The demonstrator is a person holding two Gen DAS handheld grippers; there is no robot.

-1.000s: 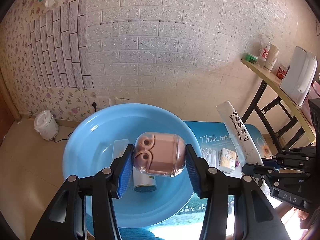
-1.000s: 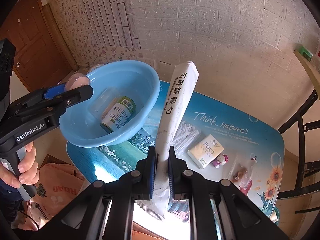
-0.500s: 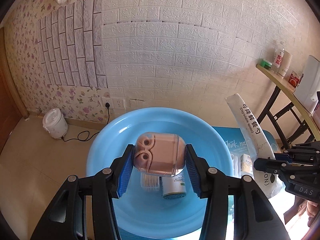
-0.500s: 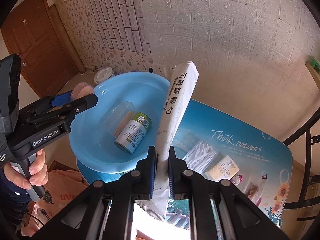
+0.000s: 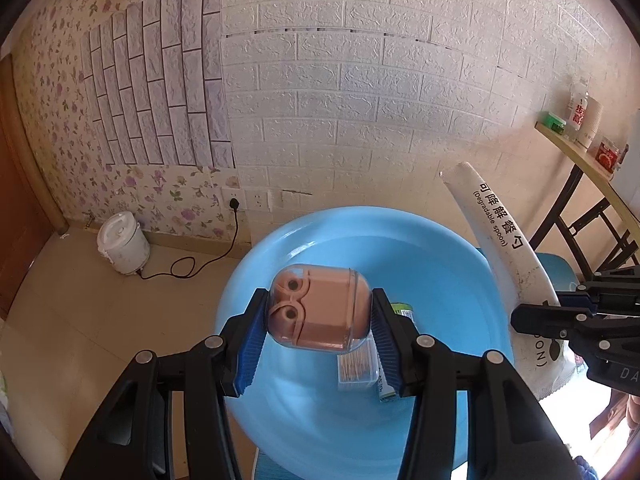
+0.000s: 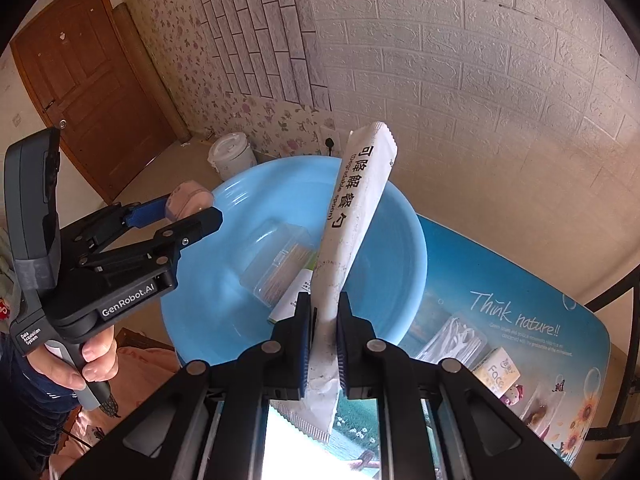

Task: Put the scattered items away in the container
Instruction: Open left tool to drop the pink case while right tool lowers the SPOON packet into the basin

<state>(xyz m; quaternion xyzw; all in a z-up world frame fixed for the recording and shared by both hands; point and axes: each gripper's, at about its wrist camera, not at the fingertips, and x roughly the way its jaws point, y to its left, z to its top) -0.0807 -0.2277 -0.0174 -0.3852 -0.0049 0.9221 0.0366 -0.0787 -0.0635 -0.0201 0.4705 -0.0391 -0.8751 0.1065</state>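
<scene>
My left gripper (image 5: 318,316) is shut on a clear capsule-shaped case with a pink figure inside (image 5: 318,312), held above the blue basin (image 5: 432,268). From the right wrist view the same gripper (image 6: 188,208) hangs over the basin's (image 6: 404,248) left rim. My right gripper (image 6: 322,344) is shut on a long white spoon packet (image 6: 352,216) that stands upright over the basin's near edge; that packet (image 5: 496,236) shows at the basin's right side in the left wrist view. A clear toothpick box (image 6: 276,264) and a green-labelled bottle (image 6: 290,300) lie in the basin.
On the blue table (image 6: 520,280) right of the basin lie a floss-pick pack (image 6: 456,336), a tissue pack (image 6: 496,372), a small doll (image 6: 514,394) and a wrapped snack (image 6: 538,412). A white rice cooker (image 5: 122,246) stands on the floor by the wall. A person's hand (image 6: 80,364) grips the left handle.
Both grippers have moved toward the basin with their loads still held. The basin now fills more of each view, and the spoon packet sits over its near rim.
</scene>
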